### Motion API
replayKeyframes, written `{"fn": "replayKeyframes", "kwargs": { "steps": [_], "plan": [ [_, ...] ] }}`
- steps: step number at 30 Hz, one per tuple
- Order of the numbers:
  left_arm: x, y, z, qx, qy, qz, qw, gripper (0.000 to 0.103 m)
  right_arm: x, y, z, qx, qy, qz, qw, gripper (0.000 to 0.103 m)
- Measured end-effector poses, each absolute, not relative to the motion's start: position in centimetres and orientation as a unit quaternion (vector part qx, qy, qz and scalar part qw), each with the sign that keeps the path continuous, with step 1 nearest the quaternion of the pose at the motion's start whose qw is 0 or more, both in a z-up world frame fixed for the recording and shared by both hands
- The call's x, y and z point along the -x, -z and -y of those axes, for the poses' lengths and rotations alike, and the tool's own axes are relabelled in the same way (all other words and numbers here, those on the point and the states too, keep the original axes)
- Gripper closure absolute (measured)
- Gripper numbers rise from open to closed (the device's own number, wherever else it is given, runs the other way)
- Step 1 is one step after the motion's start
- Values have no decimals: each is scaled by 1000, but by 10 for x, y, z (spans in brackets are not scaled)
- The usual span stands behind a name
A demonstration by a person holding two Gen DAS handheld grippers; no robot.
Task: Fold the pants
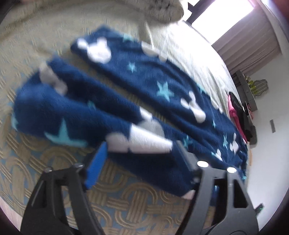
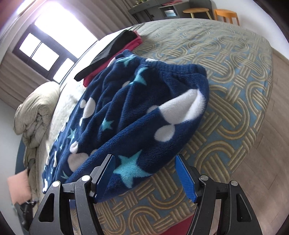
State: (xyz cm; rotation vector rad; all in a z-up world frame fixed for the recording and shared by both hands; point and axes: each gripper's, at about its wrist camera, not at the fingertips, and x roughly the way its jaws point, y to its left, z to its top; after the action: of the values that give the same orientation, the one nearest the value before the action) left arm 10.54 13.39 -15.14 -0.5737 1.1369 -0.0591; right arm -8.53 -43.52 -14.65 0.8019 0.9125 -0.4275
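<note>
Navy fleece pants [image 1: 137, 101] with white shapes and light blue stars lie spread on a bed with a patterned cover [image 1: 126, 198]. In the left wrist view the two legs run away from me, and my left gripper [image 1: 140, 162] is open with the near leg's edge between its blue pads. In the right wrist view the pants [image 2: 137, 112] are bunched at the waistband end, and my right gripper [image 2: 146, 175] is open, its pads on either side of the fabric edge with a blue star.
Folded black and pink clothes [image 2: 115, 52] lie on the bed beyond the pants. A rumpled beige duvet [image 2: 36, 112] sits at the head of the bed. A window [image 2: 43, 50], shelves and wooden stools [image 2: 225, 15] stand beyond the bed.
</note>
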Motion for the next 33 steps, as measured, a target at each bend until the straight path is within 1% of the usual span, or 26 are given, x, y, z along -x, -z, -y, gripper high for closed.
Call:
{"fn": "replayKeyframes", "kwargs": {
  "steps": [3, 6, 11, 17, 18, 19, 20, 21, 22, 23, 24, 25, 28, 33],
  "plan": [
    [-97, 159, -137, 302, 34, -546, 781, 32, 91, 149, 440, -400, 196, -416, 793, 33],
    [-93, 163, -145, 329, 34, -543, 772, 31, 92, 152, 443, -418, 195, -407, 788, 33],
    [-101, 171, -163, 393, 14, -524, 755, 26, 82, 165, 445, -460, 172, -404, 772, 33],
    [-109, 182, -168, 405, 4, -531, 744, 26, 76, 173, 441, -481, 166, -399, 763, 33],
    [-110, 183, -169, 405, 4, -531, 744, 27, 76, 173, 442, -482, 167, -397, 763, 33],
    [-110, 183, -169, 402, 4, -531, 746, 42, 76, 173, 442, -481, 168, -397, 763, 33],
    [-109, 183, -170, 398, 3, -531, 748, 65, 74, 173, 442, -480, 169, -397, 764, 33],
    [-109, 182, -172, 389, 3, -536, 749, 73, 73, 173, 442, -477, 170, -397, 766, 42],
    [-108, 181, -174, 388, 3, -538, 749, 82, 71, 172, 441, -469, 173, -399, 769, 73],
    [-106, 179, -176, 391, 6, -535, 749, 89, 67, 171, 440, -453, 179, -410, 771, 90],
    [-103, 175, -179, 391, 9, -531, 752, 89, 67, 170, 441, -453, 181, -409, 771, 95],
    [-99, 171, -181, 386, 11, -527, 757, 90, 69, 168, 441, -458, 181, -402, 772, 95],
    [-89, 153, -184, 361, 14, -512, 779, 94, 70, 147, 432, -422, 183, -382, 801, 96],
    [-83, 118, -195, 346, 19, -482, 805, 94, 64, 114, 418, -371, 176, -358, 839, 96]
  ]
}}
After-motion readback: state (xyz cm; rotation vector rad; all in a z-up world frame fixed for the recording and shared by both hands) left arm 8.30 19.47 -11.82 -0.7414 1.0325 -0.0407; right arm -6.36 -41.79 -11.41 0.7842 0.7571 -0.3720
